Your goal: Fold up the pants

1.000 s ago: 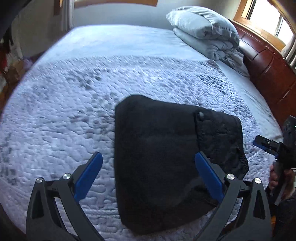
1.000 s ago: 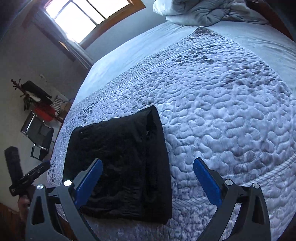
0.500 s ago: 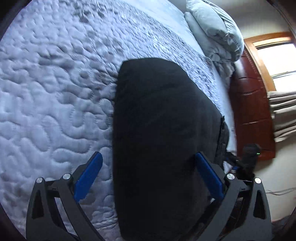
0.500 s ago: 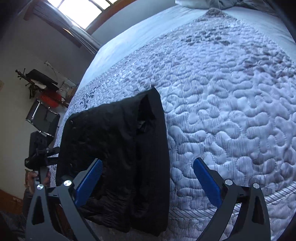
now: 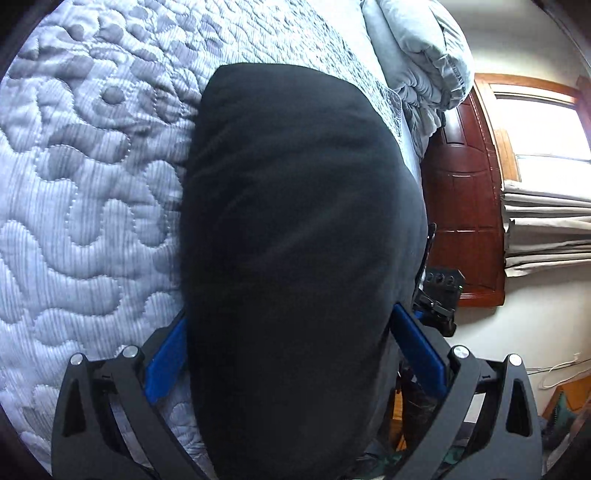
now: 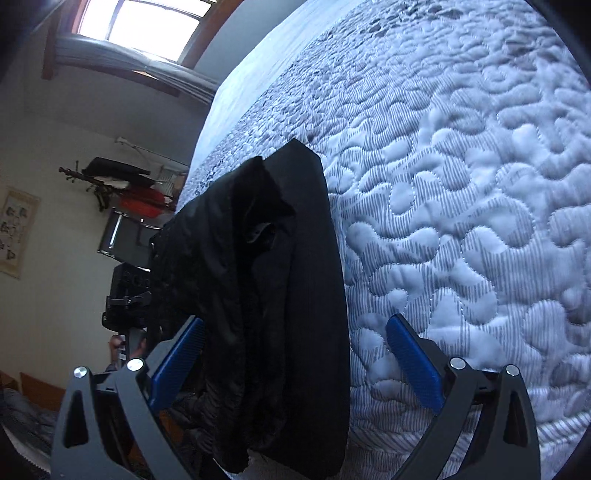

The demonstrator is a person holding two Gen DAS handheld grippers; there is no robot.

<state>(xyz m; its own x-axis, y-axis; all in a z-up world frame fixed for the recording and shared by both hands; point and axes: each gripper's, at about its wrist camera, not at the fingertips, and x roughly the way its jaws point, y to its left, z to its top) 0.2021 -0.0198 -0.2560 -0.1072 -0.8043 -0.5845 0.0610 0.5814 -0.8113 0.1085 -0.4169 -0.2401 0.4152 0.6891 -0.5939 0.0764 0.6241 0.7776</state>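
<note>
The black pants [image 5: 295, 240] lie folded into a compact bundle on the quilted grey bedspread [image 5: 85, 177], near the bed's front edge. My left gripper [image 5: 291, 347] is open, its blue pads on either side of the bundle's near end. In the right wrist view the pants [image 6: 266, 295] lie with a rumpled layer on top. My right gripper [image 6: 295, 350] is open, straddling the bundle's near right edge. Neither grips the cloth. Each gripper shows dimly past the pants in the other's view.
Folded grey bedding and a pillow [image 5: 417, 51] sit at the bed's head by a dark wooden headboard [image 5: 465, 206]. A window [image 6: 144, 26], a chair and a red item [image 6: 144, 203] stand beyond the bed's left side.
Both grippers have moved down and in close to the pants, now straddling the bundle's ends. The left view has rotated toward the headboard. Both stay open.
</note>
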